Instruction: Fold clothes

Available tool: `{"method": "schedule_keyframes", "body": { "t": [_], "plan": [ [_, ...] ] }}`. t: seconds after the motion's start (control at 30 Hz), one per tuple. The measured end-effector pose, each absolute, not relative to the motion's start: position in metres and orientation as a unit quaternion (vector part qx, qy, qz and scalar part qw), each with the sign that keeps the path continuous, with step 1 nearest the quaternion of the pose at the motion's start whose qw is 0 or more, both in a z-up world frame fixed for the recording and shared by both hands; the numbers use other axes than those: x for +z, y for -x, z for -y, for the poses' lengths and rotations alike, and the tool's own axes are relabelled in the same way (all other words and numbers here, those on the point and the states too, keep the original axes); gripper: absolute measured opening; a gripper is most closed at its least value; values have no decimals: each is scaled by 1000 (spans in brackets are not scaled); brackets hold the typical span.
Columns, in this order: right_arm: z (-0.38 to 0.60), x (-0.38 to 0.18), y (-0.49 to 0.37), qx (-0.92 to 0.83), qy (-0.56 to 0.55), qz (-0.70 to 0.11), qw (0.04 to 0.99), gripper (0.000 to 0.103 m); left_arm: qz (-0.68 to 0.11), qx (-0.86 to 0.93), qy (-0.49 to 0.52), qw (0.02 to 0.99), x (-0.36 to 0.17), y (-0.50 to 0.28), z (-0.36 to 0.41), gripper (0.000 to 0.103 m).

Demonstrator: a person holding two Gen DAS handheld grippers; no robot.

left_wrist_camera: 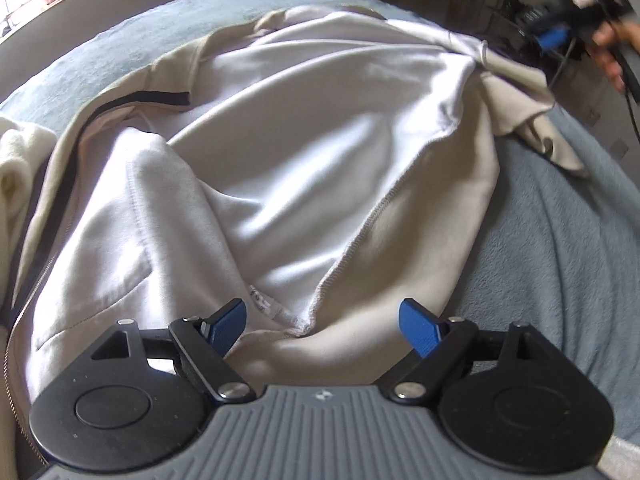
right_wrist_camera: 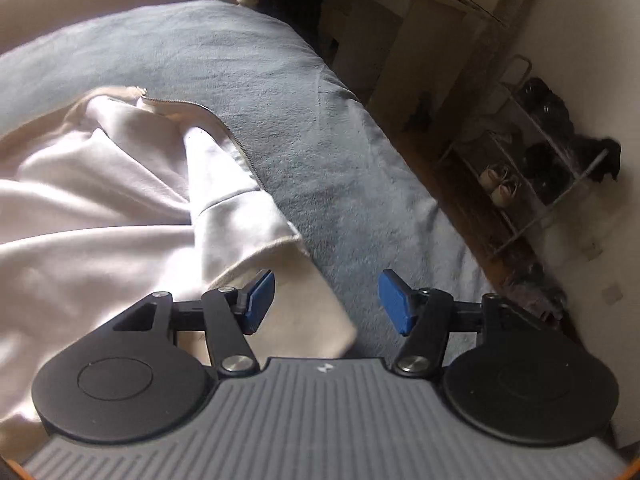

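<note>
Left gripper (left_wrist_camera: 322, 330): we are holding it wide, gripping nothing, above the cream jacket (left_wrist_camera: 304, 168).
Right gripper (right_wrist_camera: 326, 302): we are keeping it parted, empty, above the grey blanket (right_wrist_camera: 312, 128).

A bed (left_wrist_camera: 560, 240) covered with a grey-blue fleecy blanket (right_wrist_camera: 280, 100) carries everything here. Spread across it lies a pale cream zip-up sweatshirt (left_wrist_camera: 300, 160), opened out with its lighter inside facing up — the zipper edge (right_wrist_camera: 236, 136) curves along the blanket. At the left edge of the left wrist view, a cream fluffy cloth (left_wrist_camera: 20, 160) rests just beside the sweatshirt.
</note>
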State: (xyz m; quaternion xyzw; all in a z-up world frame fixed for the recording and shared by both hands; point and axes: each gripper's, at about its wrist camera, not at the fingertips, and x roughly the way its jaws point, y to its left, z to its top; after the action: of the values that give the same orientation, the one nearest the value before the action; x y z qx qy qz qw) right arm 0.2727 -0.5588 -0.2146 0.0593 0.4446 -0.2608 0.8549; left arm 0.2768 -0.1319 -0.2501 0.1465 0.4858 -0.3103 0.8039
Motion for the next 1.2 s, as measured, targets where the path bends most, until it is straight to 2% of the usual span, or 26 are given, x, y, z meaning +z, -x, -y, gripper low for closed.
{"method": "schedule_keyframes", "body": {
  "t": [0.13,0.23,0.33,0.47,0.6,0.63,0.7,0.77,0.8,0.87,0.93,1.0,1.2],
  "plan": [
    [523,-209,-205,-225,-198,-395,868,60,-469,-274,-106,833,-233,-272,98,85],
    [485,-222,-170,-195,-289,-359,866,61,-454,-213,-80,861,-221,-273,65,89],
    [430,-254,-169,-123,-360,-376,845,61,-479,-125,-40,868,-224,-290,22,90],
    [340,-281,-197,-26,-342,-432,834,61,-502,-47,53,862,-234,-303,-38,90],
    [272,-294,-229,37,-312,-472,824,61,-530,-42,96,842,-255,-312,-64,88],
    [258,-298,-236,42,-305,-483,820,61,-533,-47,106,838,-261,-313,-68,84],
    [239,-302,-240,30,-299,-506,809,60,-530,-61,132,835,-267,-315,-73,69],
    [233,-300,-237,22,-308,-511,802,60,-525,-74,155,833,-268,-314,-75,47],
    [233,-297,-234,21,-316,-509,801,60,-522,-77,159,835,-267,-313,-75,43],
    [237,-290,-225,15,-319,-505,802,60,-510,-78,160,842,-261,-308,-74,25],
    [242,-282,-215,5,-312,-504,805,60,-498,-77,161,849,-256,-302,-74,18],
    [247,-275,-206,-2,-306,-501,810,60,-487,-64,158,857,-250,-296,-77,5],
    [251,-267,-190,-22,-313,-484,817,60,-489,-17,212,846,-255,-288,-114,2]
  ]
}}
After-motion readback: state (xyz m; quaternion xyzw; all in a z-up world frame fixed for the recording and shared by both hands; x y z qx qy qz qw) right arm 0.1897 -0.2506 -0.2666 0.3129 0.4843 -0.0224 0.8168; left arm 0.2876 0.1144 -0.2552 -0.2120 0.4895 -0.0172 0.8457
